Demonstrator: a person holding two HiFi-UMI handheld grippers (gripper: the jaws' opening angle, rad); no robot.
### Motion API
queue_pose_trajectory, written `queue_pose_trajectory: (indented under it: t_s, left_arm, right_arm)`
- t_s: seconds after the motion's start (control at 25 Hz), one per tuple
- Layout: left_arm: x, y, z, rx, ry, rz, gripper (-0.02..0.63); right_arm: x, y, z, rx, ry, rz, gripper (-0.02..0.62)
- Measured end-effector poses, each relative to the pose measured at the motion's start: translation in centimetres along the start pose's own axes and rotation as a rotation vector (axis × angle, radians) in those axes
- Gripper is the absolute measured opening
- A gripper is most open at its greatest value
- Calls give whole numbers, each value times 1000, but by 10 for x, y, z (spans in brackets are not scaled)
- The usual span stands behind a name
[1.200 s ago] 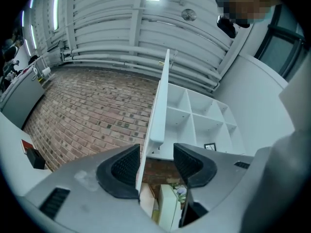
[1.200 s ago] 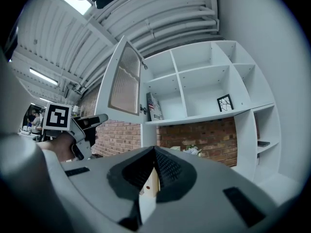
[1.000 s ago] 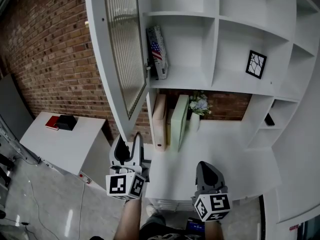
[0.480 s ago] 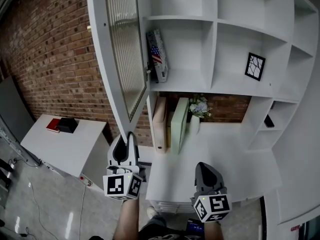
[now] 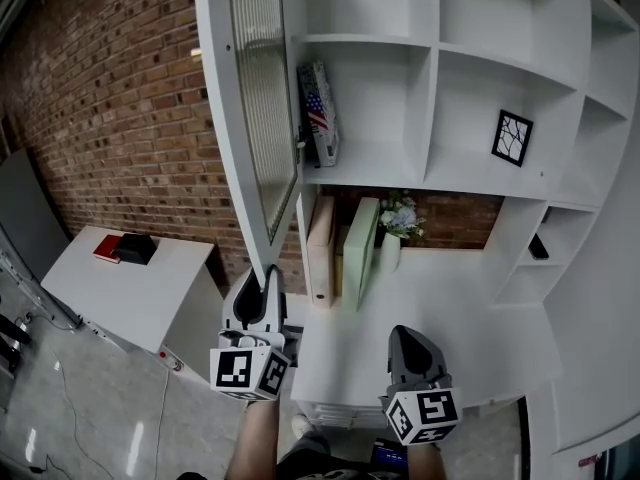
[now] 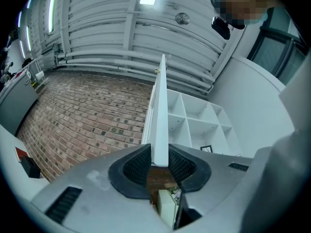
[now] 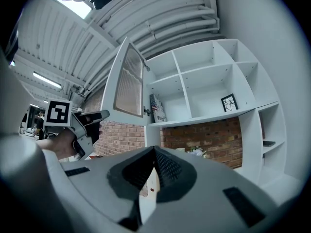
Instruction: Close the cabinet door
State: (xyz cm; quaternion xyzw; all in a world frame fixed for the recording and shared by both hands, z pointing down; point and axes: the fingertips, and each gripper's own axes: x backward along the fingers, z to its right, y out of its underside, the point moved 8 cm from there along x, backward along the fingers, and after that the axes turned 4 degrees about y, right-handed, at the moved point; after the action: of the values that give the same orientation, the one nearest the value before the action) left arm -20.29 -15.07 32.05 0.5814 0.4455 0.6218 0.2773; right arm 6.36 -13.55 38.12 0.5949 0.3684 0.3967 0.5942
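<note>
A tall ribbed-glass cabinet door (image 5: 262, 118), long axis upright, stands open, jutting from the white shelf unit (image 5: 432, 78) toward the person. The left gripper (image 5: 268, 273) pinches its bottom edge, its jaws having just closed in. The door has swung slightly nearer the shelves. The right gripper (image 5: 408, 336) is pressed together, empty. One compartment holds a flag-printed pack (image 5: 318, 111), another a framed picture (image 5: 511, 137).

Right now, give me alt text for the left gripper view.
The left gripper, jaws just closed in, clamps the lower edge of the open white cabinet door, seen edge-on. A brick wall lies left, white shelving right.
</note>
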Motion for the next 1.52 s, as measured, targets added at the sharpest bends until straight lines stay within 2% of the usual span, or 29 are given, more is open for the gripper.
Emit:
queue_pose_trajectory:
  t_s: [0.88,1.28,1.52]
  left_arm:
    - [-19,7,44,-36,134,-49,130]
    - [-31,18,63,-65,154,-73,152]
    - [-38,18,76,-52,164,-41,158]
  right_arm:
    - [-6,-1,6,2,-5,2,2]
    - [-12,1,11,0,15,5,2]
    - [-13,-1,15,0,32,2,2]
